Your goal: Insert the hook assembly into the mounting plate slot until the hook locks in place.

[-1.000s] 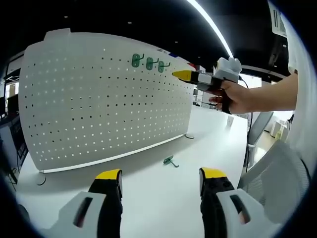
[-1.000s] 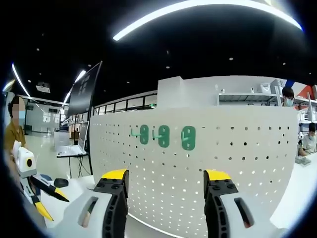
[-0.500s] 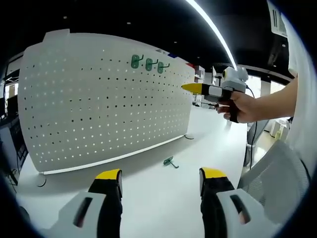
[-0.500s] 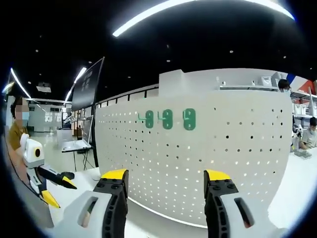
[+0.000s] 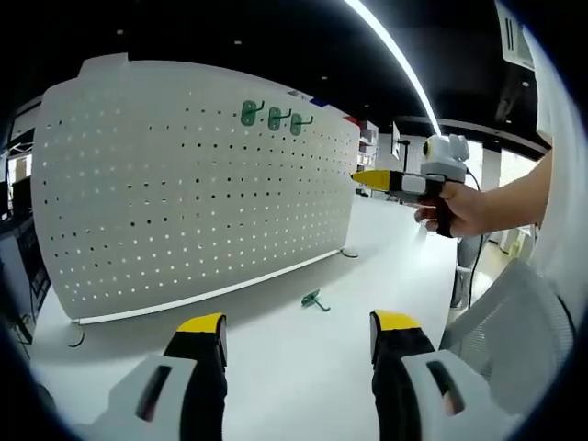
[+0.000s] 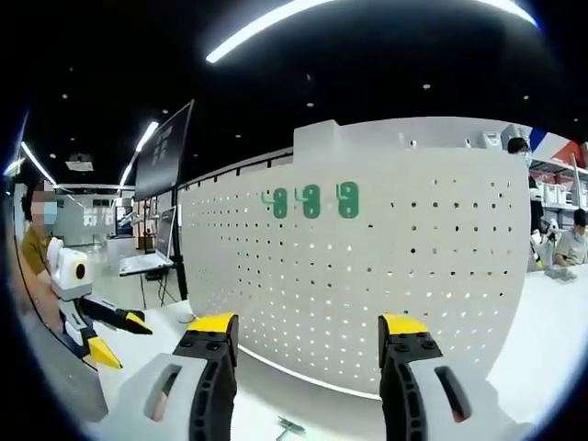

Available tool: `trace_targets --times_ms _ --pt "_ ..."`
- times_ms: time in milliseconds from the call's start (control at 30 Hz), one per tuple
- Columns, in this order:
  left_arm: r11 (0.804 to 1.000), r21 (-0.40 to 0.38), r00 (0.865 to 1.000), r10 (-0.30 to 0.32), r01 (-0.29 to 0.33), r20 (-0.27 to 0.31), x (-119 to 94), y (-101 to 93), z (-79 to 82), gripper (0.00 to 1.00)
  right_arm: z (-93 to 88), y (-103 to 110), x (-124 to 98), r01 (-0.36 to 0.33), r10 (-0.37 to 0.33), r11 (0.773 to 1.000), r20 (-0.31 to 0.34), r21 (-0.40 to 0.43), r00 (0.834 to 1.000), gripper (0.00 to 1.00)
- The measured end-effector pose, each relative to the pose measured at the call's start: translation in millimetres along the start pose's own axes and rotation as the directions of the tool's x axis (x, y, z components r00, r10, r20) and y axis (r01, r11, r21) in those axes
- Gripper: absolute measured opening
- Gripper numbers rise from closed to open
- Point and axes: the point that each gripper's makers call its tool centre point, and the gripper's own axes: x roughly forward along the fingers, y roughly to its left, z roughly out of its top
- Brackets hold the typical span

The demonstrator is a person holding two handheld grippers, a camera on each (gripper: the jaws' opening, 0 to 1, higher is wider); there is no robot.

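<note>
While flat, hook (image 5: 315, 299) stem toward pegboard (image 5: 184, 184)

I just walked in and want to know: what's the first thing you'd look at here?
The big white pegboard standing on the white table, with three green hooks in a row near its top. Then one more green hook lying loose on the table in front of the board, and the yellow-tipped right gripper held in the air beside it.

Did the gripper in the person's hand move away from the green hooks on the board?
Yes. In the left gripper view the right gripper has pulled back from the three green hooks on the pegboard.
</note>
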Motion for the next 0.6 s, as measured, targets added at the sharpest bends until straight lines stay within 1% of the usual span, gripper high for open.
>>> trace_targets --times_ms 600 --pt "1.0 0.0 1.0 -0.011 0.011 -0.003 2.0 -4.9 -0.2 0.65 -20.4 8.1 -13.7 -0.013 0.015 0.999 -0.037 0.037 0.999 0.59"
